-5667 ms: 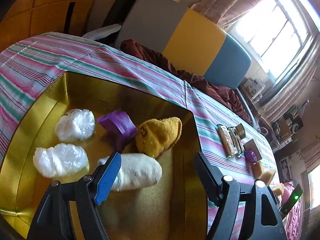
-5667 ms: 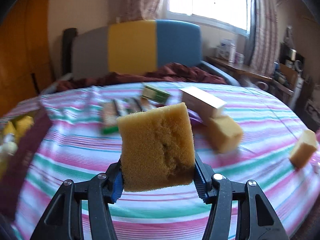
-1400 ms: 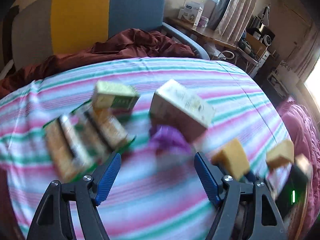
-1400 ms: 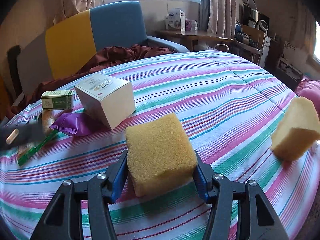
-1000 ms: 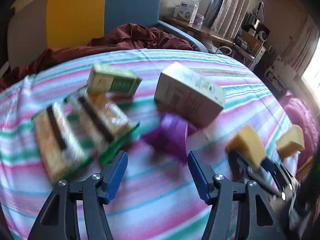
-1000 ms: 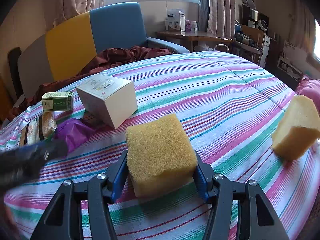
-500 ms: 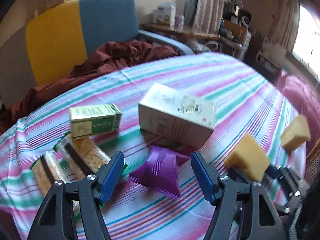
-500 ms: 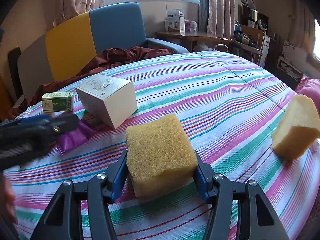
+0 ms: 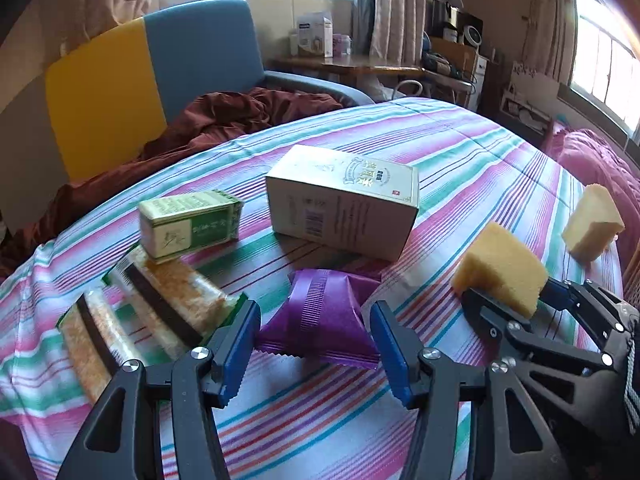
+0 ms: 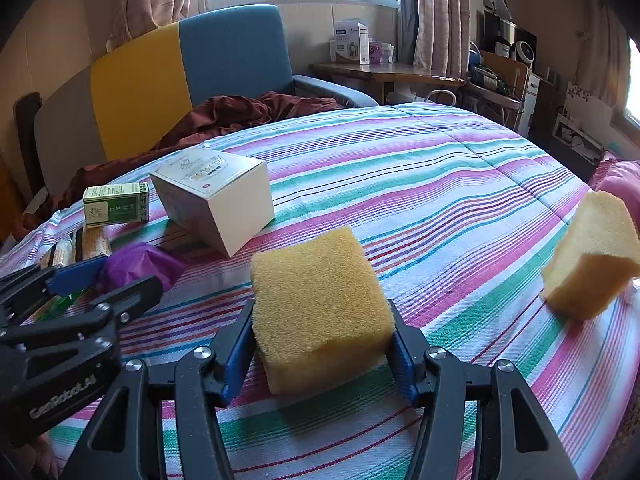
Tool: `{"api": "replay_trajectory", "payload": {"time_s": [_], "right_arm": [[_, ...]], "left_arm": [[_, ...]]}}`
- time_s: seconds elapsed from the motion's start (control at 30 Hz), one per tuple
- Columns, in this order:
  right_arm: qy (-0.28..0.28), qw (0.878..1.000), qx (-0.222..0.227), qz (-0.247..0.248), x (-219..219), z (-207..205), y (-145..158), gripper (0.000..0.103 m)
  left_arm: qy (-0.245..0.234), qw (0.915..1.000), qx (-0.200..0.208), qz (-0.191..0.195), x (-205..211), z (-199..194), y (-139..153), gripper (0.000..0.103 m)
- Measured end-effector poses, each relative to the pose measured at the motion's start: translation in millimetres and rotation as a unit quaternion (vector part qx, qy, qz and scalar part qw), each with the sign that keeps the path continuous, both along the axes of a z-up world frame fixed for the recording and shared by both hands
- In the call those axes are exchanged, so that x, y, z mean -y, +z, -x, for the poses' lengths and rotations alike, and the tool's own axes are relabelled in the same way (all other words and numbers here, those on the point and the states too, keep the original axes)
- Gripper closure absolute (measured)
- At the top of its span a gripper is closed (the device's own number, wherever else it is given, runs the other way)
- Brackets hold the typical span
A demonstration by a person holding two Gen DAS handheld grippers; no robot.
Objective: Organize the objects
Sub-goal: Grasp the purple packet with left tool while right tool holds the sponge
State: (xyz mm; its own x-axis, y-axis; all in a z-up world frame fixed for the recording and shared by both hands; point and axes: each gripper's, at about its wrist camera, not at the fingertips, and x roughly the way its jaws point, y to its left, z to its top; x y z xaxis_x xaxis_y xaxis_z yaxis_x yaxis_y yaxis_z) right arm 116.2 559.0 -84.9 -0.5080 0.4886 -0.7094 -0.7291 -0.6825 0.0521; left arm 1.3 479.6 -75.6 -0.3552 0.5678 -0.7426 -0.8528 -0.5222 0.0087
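The left claw [image 9: 314,342] is closing around the purple packet [image 9: 326,320], pads not yet touching; cracker packs [image 9: 160,312] lie left, a white box [image 9: 344,200] beyond. The right claw [image 10: 320,356] grips a yellow sponge [image 10: 320,312] on the striped bed [image 10: 440,184].

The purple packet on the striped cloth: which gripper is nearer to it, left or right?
Left. The left gripper has the purple packet between its closing jaws, pads not yet pressing on it. The right gripper is off to the side, shut on the yellow sponge.
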Motion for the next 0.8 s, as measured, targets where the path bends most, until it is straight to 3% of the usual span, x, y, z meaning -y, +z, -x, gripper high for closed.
{"api": "replay_trajectory", "payload": {"time_s": [0.17, 0.47, 0.8], "right_arm": [[0.000, 1.000, 0.002, -0.003, 1, 0, 0, 0.044], [-0.001, 1.000, -0.003, -0.019, 6, -2, 4, 0.045], [0.038, 0.998, -0.024, -0.049, 22, 1, 13, 0.046]], "left_arm": [[0.018, 0.9995, -0.014, -0.023, 20, -11, 7, 0.045], [0.034, 0.9989, -0.007, -0.030, 46, -22, 8, 0.045], [0.054, 0.9970, -0.012, -0.054, 77, -35, 13, 0.045]]}}
